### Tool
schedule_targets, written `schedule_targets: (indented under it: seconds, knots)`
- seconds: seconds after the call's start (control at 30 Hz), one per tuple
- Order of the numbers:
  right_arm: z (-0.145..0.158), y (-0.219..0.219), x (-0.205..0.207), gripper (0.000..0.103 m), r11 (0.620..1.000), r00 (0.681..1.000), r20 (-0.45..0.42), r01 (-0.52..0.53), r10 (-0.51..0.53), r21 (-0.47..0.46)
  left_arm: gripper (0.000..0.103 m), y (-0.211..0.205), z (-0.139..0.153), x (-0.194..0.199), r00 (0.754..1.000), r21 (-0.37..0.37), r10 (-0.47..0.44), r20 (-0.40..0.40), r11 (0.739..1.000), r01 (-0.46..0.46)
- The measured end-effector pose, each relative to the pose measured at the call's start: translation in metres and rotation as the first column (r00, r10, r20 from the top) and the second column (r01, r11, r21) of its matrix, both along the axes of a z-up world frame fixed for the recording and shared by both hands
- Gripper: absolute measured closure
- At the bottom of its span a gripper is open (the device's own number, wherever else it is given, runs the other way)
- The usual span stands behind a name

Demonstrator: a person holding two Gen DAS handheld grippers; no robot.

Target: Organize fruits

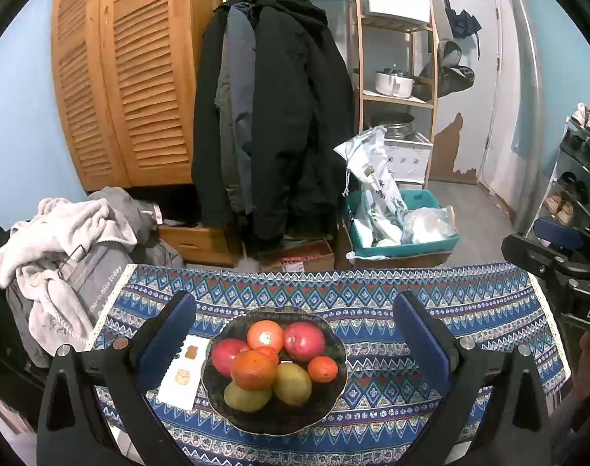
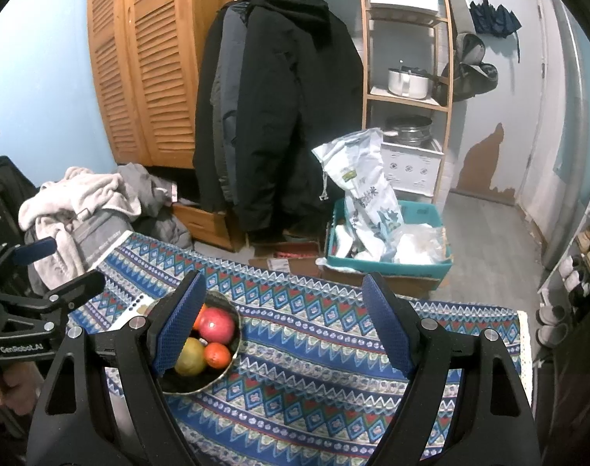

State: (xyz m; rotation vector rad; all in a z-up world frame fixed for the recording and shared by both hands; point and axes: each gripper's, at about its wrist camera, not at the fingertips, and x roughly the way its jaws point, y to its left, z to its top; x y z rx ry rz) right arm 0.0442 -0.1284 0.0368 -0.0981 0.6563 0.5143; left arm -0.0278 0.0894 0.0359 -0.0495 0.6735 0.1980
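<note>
A dark bowl (image 1: 326, 400) on the patterned blue tablecloth (image 1: 392, 303) holds several fruits: two red apples (image 1: 304, 339), oranges (image 1: 254, 369) and two yellow-green mangoes (image 1: 293, 384). My left gripper (image 1: 295, 334) hovers open in front of the bowl, its blue pads (image 1: 421, 338) standing wide on either side of it with nothing gripped. In the right wrist view the bowl (image 2: 232, 353) lies at the left, partly hidden behind the left finger. My right gripper (image 2: 283, 326) is open over bare cloth, to the right of the bowl.
A white card (image 1: 184, 372) lies left of the bowl. A pile of clothes (image 1: 61, 248) sits at the table's left end. Behind the table are hanging coats (image 1: 279, 116), a teal crate of bags (image 1: 395, 225) and a wooden shelf (image 1: 395, 77).
</note>
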Motion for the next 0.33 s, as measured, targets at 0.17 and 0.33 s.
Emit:
schedule_targets:
  seconds: [0.17, 0.33]
  knots:
    - [0.0002, -0.0012, 0.0005, 0.021, 1.000, 1.000, -0.001, -0.002, 0.002, 0.000, 0.001, 0.0015, -0.0001, -0.0005, 1.000, -0.004, -0.003, 0.004, 1.000, 0.003]
    - [0.0004, -0.0015, 0.0005, 0.021, 1.000, 1.000, 0.000, -0.001, 0.001, 0.000, 0.001, 0.0016, -0.0007, -0.0005, 1.000, -0.002, -0.002, 0.005, 1.000, 0.002]
